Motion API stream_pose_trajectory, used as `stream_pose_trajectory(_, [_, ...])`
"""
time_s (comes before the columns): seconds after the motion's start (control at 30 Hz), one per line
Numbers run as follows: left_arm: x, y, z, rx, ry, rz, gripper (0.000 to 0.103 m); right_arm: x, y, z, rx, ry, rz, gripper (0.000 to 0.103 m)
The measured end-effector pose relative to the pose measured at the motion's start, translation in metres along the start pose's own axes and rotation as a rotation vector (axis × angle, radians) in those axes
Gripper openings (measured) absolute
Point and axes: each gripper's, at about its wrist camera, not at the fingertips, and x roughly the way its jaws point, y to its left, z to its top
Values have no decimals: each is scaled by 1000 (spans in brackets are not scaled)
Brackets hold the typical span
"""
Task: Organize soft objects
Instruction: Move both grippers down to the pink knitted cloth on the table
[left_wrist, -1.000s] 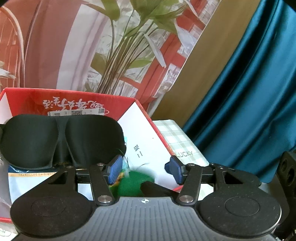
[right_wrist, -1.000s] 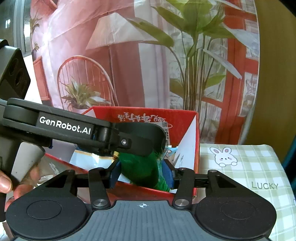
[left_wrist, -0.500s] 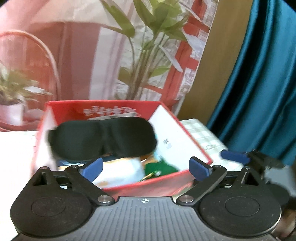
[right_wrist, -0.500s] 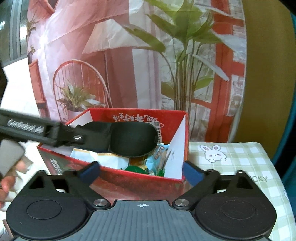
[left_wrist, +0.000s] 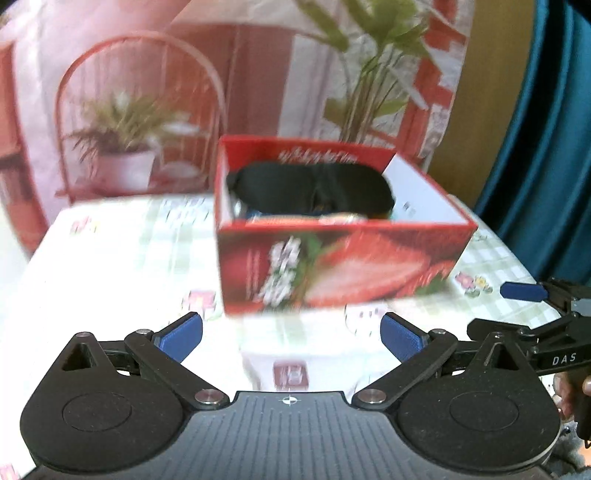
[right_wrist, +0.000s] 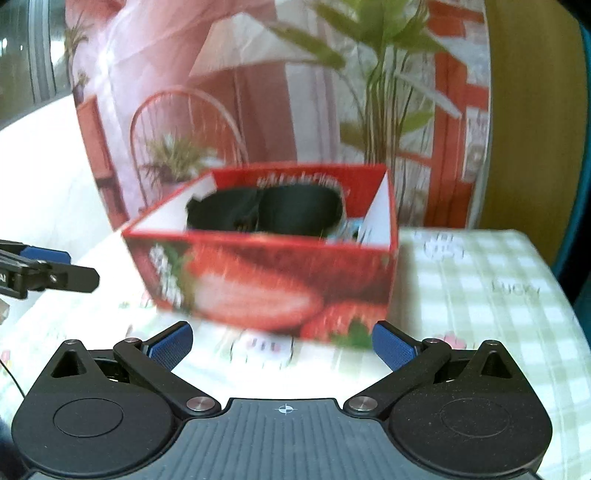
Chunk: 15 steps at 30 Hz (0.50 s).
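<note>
A red strawberry-print box (left_wrist: 332, 273) (right_wrist: 273, 288) stands on the checked tablecloth. A black sleep mask (left_wrist: 310, 188) (right_wrist: 266, 210) lies on top of the packets inside it. My left gripper (left_wrist: 290, 334) is open and empty, held back from the box's near wall. My right gripper (right_wrist: 282, 341) is also open and empty, in front of the same box. Each gripper shows at the edge of the other's view, the right gripper's blue fingertip (left_wrist: 522, 291) and the left gripper's fingertip (right_wrist: 44, 254). The green soft object is hidden inside the box.
A white packet with a red label (left_wrist: 291, 369) lies on the cloth just under my left gripper. A printed backdrop with plants (left_wrist: 362, 74) stands behind the table. A teal curtain (left_wrist: 546, 129) hangs at the right. Checked cloth (right_wrist: 480, 302) stretches right of the box.
Both grippers opened, let go of the green soft object in the box, and drew back toward the camera. The box now appears whole and farther away; both views are motion-blurred.
</note>
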Motion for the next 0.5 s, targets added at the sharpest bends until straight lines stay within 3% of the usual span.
stream_pose_trajectory(0.27, [-2,8,-47,-91,74,-12,103,-2,7,-36,-2,134,-57,103])
stream_pose_trajectory(0.5, [5,2,-66,-73,149,-21,102,-6,13,-62,-19,249,-81,103])
